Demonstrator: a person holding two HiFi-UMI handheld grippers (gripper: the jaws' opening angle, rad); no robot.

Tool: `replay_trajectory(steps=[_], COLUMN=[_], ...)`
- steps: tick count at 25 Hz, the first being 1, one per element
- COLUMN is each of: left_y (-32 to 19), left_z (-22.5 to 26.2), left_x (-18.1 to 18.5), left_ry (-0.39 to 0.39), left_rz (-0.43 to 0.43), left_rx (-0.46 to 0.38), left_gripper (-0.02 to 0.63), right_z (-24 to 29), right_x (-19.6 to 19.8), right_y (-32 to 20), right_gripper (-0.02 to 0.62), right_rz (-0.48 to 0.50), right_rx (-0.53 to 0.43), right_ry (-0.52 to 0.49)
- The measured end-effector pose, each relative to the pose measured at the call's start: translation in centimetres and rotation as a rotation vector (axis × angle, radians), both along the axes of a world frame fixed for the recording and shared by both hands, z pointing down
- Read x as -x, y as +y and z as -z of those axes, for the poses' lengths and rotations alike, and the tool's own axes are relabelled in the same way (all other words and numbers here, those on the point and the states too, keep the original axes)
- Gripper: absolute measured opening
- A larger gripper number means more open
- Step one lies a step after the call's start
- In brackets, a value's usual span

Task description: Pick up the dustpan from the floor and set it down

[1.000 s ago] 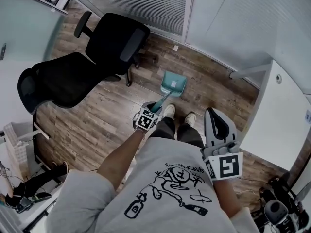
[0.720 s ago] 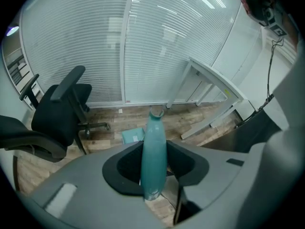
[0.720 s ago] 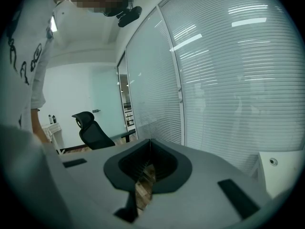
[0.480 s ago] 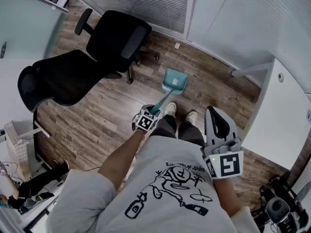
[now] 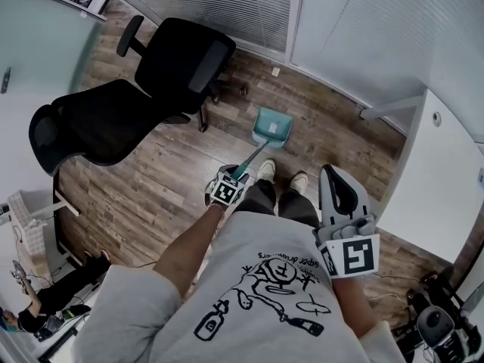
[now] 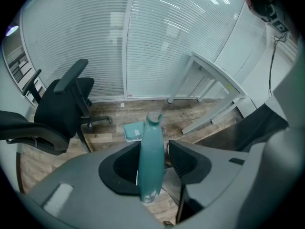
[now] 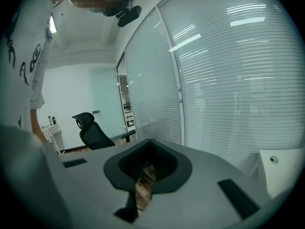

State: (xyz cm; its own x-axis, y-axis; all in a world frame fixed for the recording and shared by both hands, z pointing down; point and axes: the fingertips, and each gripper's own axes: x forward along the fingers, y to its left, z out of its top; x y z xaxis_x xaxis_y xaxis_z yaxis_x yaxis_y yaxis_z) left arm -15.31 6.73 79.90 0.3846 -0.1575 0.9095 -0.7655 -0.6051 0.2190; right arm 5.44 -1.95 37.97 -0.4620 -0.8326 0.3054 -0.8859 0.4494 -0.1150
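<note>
The teal dustpan (image 5: 271,127) rests on the wooden floor in front of the person's shoes, its pan (image 6: 134,130) flat and its long handle (image 6: 151,161) rising towards me. My left gripper (image 5: 236,177) is around the top of that handle. Its jaws are opening: the handle leans against the left jaw, and a gap shows between it and the right jaw, so neither jaw presses on it (image 6: 153,149). My right gripper (image 5: 342,203) hangs by the person's right side, level with the hip, its jaws (image 7: 143,175) together and nothing in them.
Two black office chairs (image 5: 178,63) (image 5: 91,123) stand left of the dustpan. A white desk (image 5: 439,180) fills the right side, its legs (image 6: 205,87) near the blinds. Blind-covered glass walls (image 5: 227,6) run along the far edge. Cables and gear lie at the lower left (image 5: 45,308).
My left gripper has slid a little towards the person along the handle, and the dustpan has shifted slightly away. The right gripper has stayed put.
</note>
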Motion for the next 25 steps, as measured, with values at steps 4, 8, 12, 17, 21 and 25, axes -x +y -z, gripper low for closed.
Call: replay_trajectory(steps=[4, 8, 12, 17, 21, 25], left_y=[0.0, -0.3, -0.7, -1.8, -2.6, -4.0], left_z=[0.2, 0.5, 1.1, 2.1, 3.4, 6.1], left_x=[0.2, 0.0, -0.2, -0.5, -0.4, -0.2], left_ry=[-0.011, -0.015, -0.012, -0.008, 0.009, 0.029], left_rz=[0.006, 0.006, 0.009, 0.029, 0.065, 0.108], left_rx=[-0.014, -0.037, -0.064, -0.108, -0.170, -0.246], left_gripper=[0.187, 0.198, 0.209, 0.228, 0.232, 0.232], right_z=[-0.1, -0.3, -0.1, 0.1, 0.0, 0.0], right_x=[-0.3, -0.3, -0.2, -0.6, -0.8, -1.1], right_y=[0.0, 0.2, 0.4, 0.2, 0.5, 0.6], right_gripper=[0.003, 0.003, 0.003, 0.003, 0.003, 0.003], right_rz=[-0.006, -0.005, -0.002, -0.001, 0.000, 0.004], right_rx=[0.003, 0.003, 0.000, -0.010, -0.009, -0.005], right_ry=[-0.001, -0.006, -0.008, -0.012, -0.015, -0.010])
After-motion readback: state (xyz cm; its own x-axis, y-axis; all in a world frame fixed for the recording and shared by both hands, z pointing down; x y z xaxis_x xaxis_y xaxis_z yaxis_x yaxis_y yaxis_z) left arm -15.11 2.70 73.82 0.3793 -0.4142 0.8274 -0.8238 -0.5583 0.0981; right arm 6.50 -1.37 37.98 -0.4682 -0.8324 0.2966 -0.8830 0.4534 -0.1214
